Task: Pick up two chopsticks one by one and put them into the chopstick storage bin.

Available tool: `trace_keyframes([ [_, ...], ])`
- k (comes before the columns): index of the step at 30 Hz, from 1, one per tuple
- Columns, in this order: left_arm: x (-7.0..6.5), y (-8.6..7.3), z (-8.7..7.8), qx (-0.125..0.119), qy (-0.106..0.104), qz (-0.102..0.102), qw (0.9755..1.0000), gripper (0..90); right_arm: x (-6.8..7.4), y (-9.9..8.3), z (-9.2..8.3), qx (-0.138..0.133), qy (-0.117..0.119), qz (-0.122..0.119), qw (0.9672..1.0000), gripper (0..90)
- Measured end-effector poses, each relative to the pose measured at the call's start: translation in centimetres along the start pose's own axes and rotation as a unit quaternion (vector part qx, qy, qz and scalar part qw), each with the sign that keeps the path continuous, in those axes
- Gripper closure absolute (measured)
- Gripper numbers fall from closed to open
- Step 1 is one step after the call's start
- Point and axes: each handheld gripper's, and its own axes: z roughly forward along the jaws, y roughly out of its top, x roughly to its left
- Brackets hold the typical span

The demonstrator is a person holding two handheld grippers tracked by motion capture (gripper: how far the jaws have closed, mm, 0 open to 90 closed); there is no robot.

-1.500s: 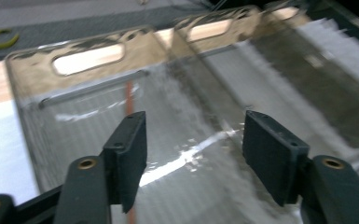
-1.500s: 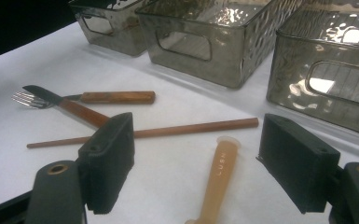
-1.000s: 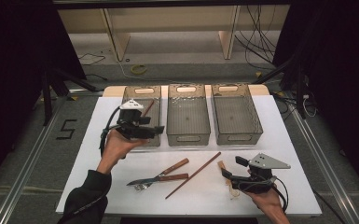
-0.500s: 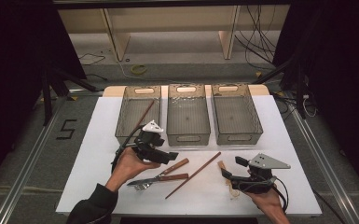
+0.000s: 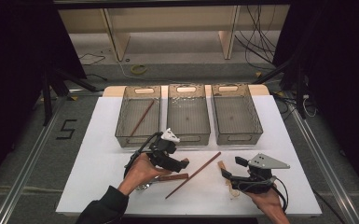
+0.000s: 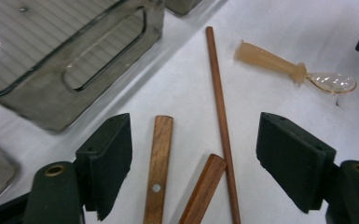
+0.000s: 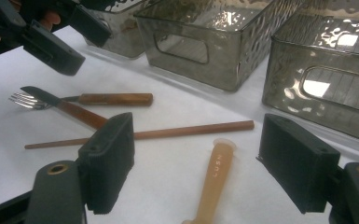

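Below, left gripper [image 6: 193, 154] with jaws spread wide over two wooden handles [image 6: 158, 168] and a chopstick [image 6: 220, 121] lying close together near the table's front edge: risk of pinching several at once. Right gripper [image 7: 196, 163] likewise released, straddling a spoon [image 7: 214, 179].

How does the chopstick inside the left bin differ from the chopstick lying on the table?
The chopstick in the left bin lies inside a container, leaning toward the bin's far right corner; the chopstick on the table lies flat on the white sheet, outside every bin. The binned one is far from both grippers; the table one runs between the left gripper and the right gripper. Both are thin, brown, and slanted the same way in the high view.
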Motion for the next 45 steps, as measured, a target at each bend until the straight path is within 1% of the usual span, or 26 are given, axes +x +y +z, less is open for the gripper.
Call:
trace_keyframes([
  [2, -0.3, 0.1, 0.4, 0.004, -0.005, 0.007, 1.0, 26.2, 0.0, 0.0, 0.0, 0.0, 0.0, 0.0, 1.0, 27.4],
  [4, -0.6, 0.2, 0.9, 0.007, -0.007, 0.009, 0.9999, 26.3, 0.0, 0.0, 0.0, 0.0, 0.0, 0.001, 1.0, 27.4],
  [8, -1.0, 0.2, 1.9, 0.022, -0.012, 0.018, 0.9995, 26.8, 0.0, 0.0, -0.1, -0.001, -0.001, 0.003, 1.0, 27.4],
  [10, -1.2, 0.3, 2.3, 0.025, -0.014, 0.019, 0.9994, 27.5, -0.1, 0.0, 0.0, -0.001, 0.0, 0.002, 1.0, 27.4],
  [14, -1.6, 0.5, 3.1, 0.038, -0.018, 0.031, 0.9986, 30.0, -0.1, 0.0, 0.0, 0.0, 0.0, 0.003, 1.0, 27.4],
  [18, -1.9, 0.7, 4.0, 0.045, -0.021, 0.033, 0.9982, 32.1, -0.2, 0.0, 0.0, 0.0, -0.001, 0.004, 1.0, 27.4],
  [19, -1.9, 0.8, 4.1, 0.05, -0.021, 0.037, 0.9978, 32.5, -0.1, 0.0, 0.0, 0.0, 0.0, 0.005, 1.0, 27.4],
  [20, -2.0, 0.8, 4.3, 0.05, -0.02, 0.034, 0.998, 32.8, -0.2, 0.0, 0.0, -0.001, 0.0, 0.005, 1.0, 27.4],
  [21, -2.0, 0.9, 4.4, 0.053, -0.019, 0.037, 0.9977, 32.9, -0.2, 0.0, 0.0, 0.0, 0.0, 0.005, 1.0, 27.4],
  [25, -2.0, 1.1, 4.9, 0.061, -0.018, 0.037, 0.9973, 34.0, -0.2, 0.0, -0.1, -0.001, 0.0, 0.007, 1.0, 27.4],
  [30, -2.4, 1.2, 5.7, 0.075, -0.015, 0.048, 0.9959, 38.5, -0.3, 0.0, -0.1, -0.003, 0.0, 0.006, 1.0, 27.4],
  [31, -2.5, 1.2, 5.8, 0.078, -0.015, 0.047, 0.9958, 39.2, -0.3, 0.0, -0.1, -0.003, -0.001, 0.005, 1.0, 27.4],
  [33, -2.6, 1.3, 6.1, 0.081, -0.011, 0.051, 0.9954, 41.2, -0.3, 0.0, -0.1, -0.003, -0.001, 0.005, 1.0, 27.4],
  [35, -2.7, 1.3, 6.4, 0.085, -0.015, 0.051, 0.9949, 43.8, -0.3, 0.0, -0.1, -0.002, -0.001, 0.007, 1.0, 27.4],
  [38, -2.8, 1.2, 6.8, 0.097, -0.012, 0.054, 0.9938, 47.6, -0.3, 0.0, -0.1, -0.002, 0.0, 0.006, 1.0, 27.4],
  [40, -2.7, 1.2, 7.0, 0.101, -0.014, 0.055, 0.9933, 50.6, -0.3, 0.0, -0.1, -0.002, 0.0, 0.006, 1.0, 27.4],
  [41, -2.8, 1.1, 7.1, 0.1, -0.014, 0.054, 0.9934, 52.5, -0.3, 0.0, -0.1, -0.002, 0.0, 0.006, 1.0, 27.4],
  [43, -2.7, 1.1, 7.3, 0.107, -0.013, 0.054, 0.9928, 55.2, -0.3, 0.0, -0.1, -0.002, 0.0, 0.006, 1.0, 27.4],
  [45, -2.6, 1.0, 7.5, 0.11, -0.013, 0.048, 0.9927, 56.8, -0.3, 0.0, -0.1, -0.002, 0.001, 0.005, 1.0, 27.4],
])
